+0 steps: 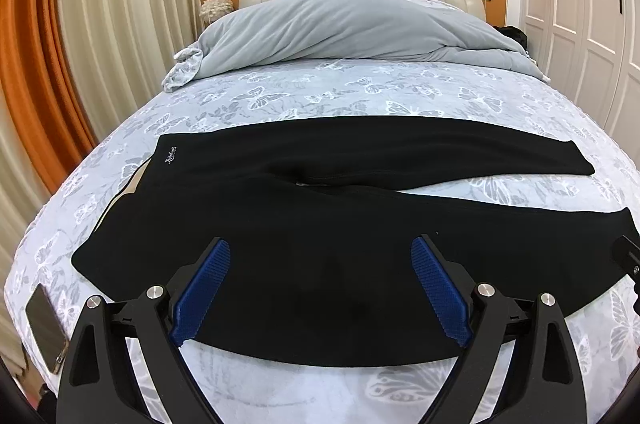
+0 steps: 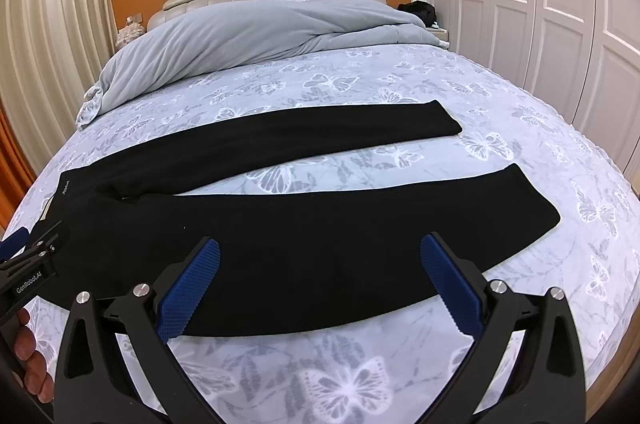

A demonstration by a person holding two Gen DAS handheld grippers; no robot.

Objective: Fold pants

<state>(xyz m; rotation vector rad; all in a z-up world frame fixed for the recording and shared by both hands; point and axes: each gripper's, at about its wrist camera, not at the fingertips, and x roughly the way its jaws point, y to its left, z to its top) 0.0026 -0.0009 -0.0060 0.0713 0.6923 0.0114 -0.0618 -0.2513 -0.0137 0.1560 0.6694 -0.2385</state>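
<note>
Black pants (image 1: 304, 224) spread flat across a butterfly-print bed (image 1: 360, 92), waistband left, legs parted to the right. Left gripper (image 1: 320, 284) and right gripper (image 2: 320, 284) both spread wide above the near leg, gripping nothing. Phone (image 1: 44, 328) at bed's edge.

Even soft indoor light, sharp focus, strong fisheye bending, dark vignetted corners

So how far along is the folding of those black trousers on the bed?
Barely started. The black pants already lie flat across the bed, legs spread apart, waistband at the left. In hand: nothing yet; the left gripper and right gripper hang open over the near leg, gripping no cloth. Every fold is still left, probably first bringing one leg onto the other.
</note>
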